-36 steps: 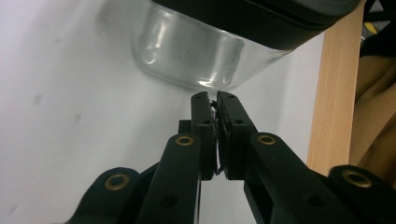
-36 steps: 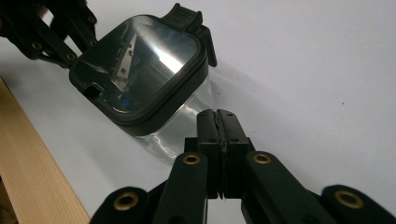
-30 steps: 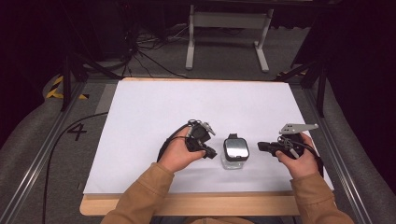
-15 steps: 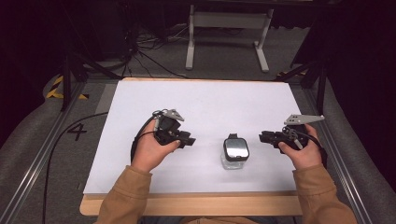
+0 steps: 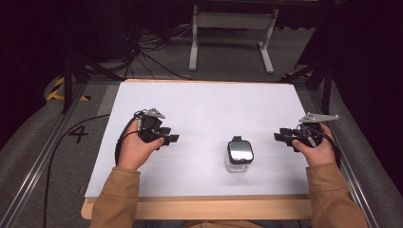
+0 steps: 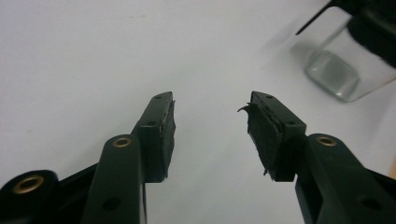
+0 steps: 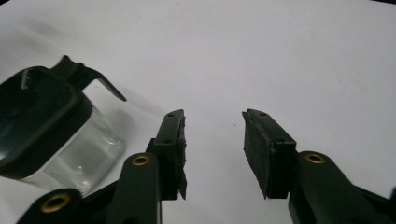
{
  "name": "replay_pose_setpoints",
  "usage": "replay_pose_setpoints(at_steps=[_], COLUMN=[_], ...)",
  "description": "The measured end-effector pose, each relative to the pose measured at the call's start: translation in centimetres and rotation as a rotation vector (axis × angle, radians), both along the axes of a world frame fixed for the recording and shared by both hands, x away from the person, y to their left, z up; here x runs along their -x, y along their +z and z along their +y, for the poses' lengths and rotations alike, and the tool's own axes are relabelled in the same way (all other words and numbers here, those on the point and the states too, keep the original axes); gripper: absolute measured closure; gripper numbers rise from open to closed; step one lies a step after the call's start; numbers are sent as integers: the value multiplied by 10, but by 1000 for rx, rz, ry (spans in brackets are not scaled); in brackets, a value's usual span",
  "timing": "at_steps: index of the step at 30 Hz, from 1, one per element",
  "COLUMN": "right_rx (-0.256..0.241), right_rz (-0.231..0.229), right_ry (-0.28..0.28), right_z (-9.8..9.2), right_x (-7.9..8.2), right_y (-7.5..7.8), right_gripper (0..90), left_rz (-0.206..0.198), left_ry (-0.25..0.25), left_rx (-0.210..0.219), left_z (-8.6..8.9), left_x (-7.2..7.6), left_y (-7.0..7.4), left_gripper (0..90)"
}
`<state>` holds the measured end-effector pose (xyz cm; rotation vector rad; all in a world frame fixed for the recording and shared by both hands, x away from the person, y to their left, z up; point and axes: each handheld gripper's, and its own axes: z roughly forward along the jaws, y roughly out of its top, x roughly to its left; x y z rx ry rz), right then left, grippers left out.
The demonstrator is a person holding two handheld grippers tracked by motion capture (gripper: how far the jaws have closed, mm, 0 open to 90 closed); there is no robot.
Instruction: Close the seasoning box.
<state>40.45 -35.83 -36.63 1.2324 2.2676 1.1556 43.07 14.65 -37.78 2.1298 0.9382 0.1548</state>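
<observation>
**Both hand-held grippers held open and empty, a lidded clear container standing between them**

The left hand-held gripper [image 5: 168,139] is held above the white desk [image 5: 209,104] by the person's left hand [image 5: 135,149], with its jaws pointed toward the middle of the desk. In the left gripper view its jaws are seen spread well apart with bare white surface between them, and nothing is gripped; the worn pad [image 6: 259,135] on one jaw is frayed at its edge. Ahead of these jaws and off to their right, a clear container [image 6: 348,60] is seen, well apart from the tips and somewhat blurred.

The right hand-held gripper [image 5: 281,137] is held by the right hand [image 5: 317,149], with a grey three-cornered plate [image 5: 318,117] on top and its jaws pointed toward the container. In the right gripper view its jaws are likewise parted widely, and nothing is held between them. The container [image 7: 51,135] is seen just left of this gripper's left jaw, near it but not touched, with a dark, glossy square lid [image 7: 35,116] from which a small tab projects.

From the high view, the container [image 5: 239,154] is found standing upright on the desk between the two hand-held grippers, nearer the right one and apart from both. Tan sleeves [image 5: 116,199] are worn on both forearms. A wooden edge [image 5: 199,209] is shown along the desk's near side. Beyond the desk, cables [image 5: 147,52] are laid on a grey floor beside a white frame [image 5: 233,28].
</observation>
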Motion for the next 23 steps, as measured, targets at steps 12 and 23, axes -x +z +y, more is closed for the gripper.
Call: replay_pose_setpoints(at_steps=[12, 23], right_rx=[67, 95], right_rz=[7, -6], right_ry=[-29, -53], right_z=[-19, -22], right_x=[-18, -24], right_y=[-35, -53], right_gripper=[496, 453], left_rz=[-6, 36], left_ry=[84, 79], left_rx=[-40, 2], left_z=[19, 19], left_x=[-19, -24], left_y=[-37, -52], left_gripper=[459, 430])
